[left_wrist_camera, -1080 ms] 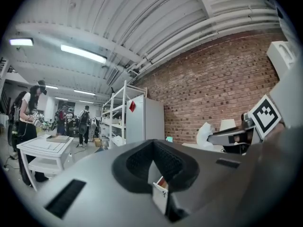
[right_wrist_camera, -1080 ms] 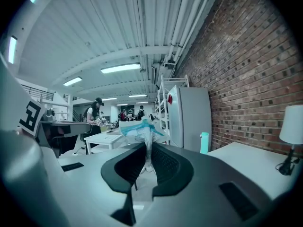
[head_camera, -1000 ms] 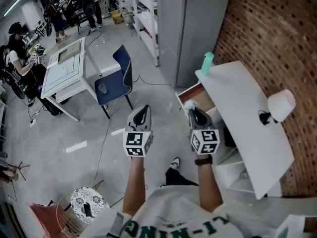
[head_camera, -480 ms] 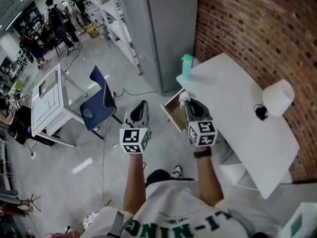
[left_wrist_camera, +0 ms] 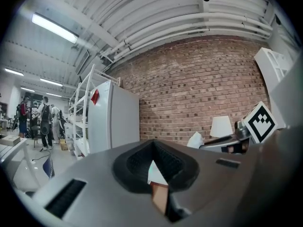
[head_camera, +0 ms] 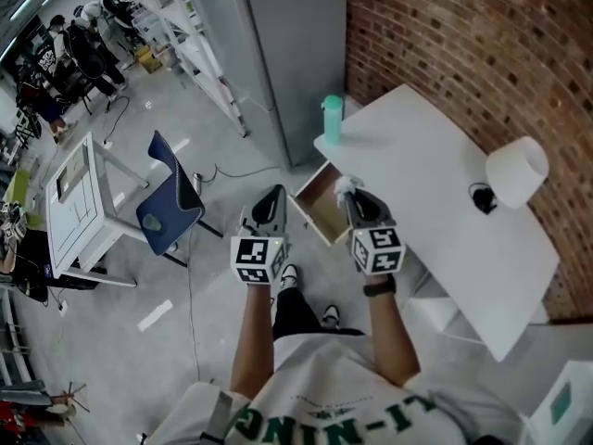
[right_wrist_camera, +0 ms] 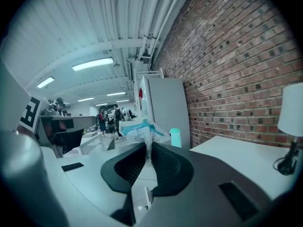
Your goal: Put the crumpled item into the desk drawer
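In the head view my right gripper [head_camera: 350, 196] is shut on the crumpled white item [head_camera: 344, 185], held at the right edge of the open desk drawer [head_camera: 318, 204]. The drawer's brown inside shows nothing in it. My left gripper [head_camera: 270, 202] hangs just left of the drawer, jaws shut and holding nothing. In the right gripper view the crumpled item [right_wrist_camera: 138, 127], white with a teal streak, sticks up from the pinched right gripper [right_wrist_camera: 148, 151]. In the left gripper view the left gripper [left_wrist_camera: 152, 161] has its tips together; the crumpled item [left_wrist_camera: 194, 140] shows to the right.
The white desk [head_camera: 445, 211] stands along the brick wall, with a teal bottle [head_camera: 332, 119] at its far corner and a white lamp [head_camera: 516, 170]. A grey cabinet [head_camera: 278, 54] rises behind. A blue chair [head_camera: 167, 209] and a white table [head_camera: 76, 202] stand to the left.
Both grippers have travelled towards the desk. The open drawer, before ahead of the right gripper, now lies between the two. The right gripper keeps its hold on the crumpled item.
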`<state>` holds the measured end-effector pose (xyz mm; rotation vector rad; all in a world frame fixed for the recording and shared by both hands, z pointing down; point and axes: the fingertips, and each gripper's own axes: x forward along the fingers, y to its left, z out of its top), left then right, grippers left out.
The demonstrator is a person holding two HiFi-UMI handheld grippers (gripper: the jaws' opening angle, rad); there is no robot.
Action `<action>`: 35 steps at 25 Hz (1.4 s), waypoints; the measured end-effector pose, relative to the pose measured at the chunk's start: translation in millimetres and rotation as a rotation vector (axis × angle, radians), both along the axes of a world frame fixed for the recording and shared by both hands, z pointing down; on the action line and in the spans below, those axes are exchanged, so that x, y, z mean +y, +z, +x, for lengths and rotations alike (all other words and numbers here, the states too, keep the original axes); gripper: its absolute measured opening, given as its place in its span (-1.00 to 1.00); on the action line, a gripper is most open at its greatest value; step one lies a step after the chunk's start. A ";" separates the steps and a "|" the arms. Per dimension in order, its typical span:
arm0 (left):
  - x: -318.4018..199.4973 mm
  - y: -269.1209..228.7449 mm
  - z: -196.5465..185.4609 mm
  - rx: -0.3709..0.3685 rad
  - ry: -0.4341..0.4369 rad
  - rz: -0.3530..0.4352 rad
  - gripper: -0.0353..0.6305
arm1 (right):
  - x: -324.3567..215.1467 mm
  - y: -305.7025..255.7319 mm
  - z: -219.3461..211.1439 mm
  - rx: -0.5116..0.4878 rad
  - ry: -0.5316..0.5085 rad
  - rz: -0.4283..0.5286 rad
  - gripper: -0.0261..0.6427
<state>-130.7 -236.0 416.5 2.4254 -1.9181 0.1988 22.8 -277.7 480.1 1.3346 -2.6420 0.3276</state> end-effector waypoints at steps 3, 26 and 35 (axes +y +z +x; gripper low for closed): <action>-14.5 8.6 0.2 0.011 0.020 -0.009 -0.90 | -8.5 13.9 -3.5 0.009 0.008 -0.021 -0.80; -100.1 165.1 -9.4 0.098 0.181 -0.204 -0.90 | -48.5 192.5 -24.6 0.153 0.073 -0.322 -0.80; -117.7 234.9 -14.4 0.111 0.216 -0.264 -0.90 | -50.1 278.2 -30.7 0.220 0.070 -0.438 -0.80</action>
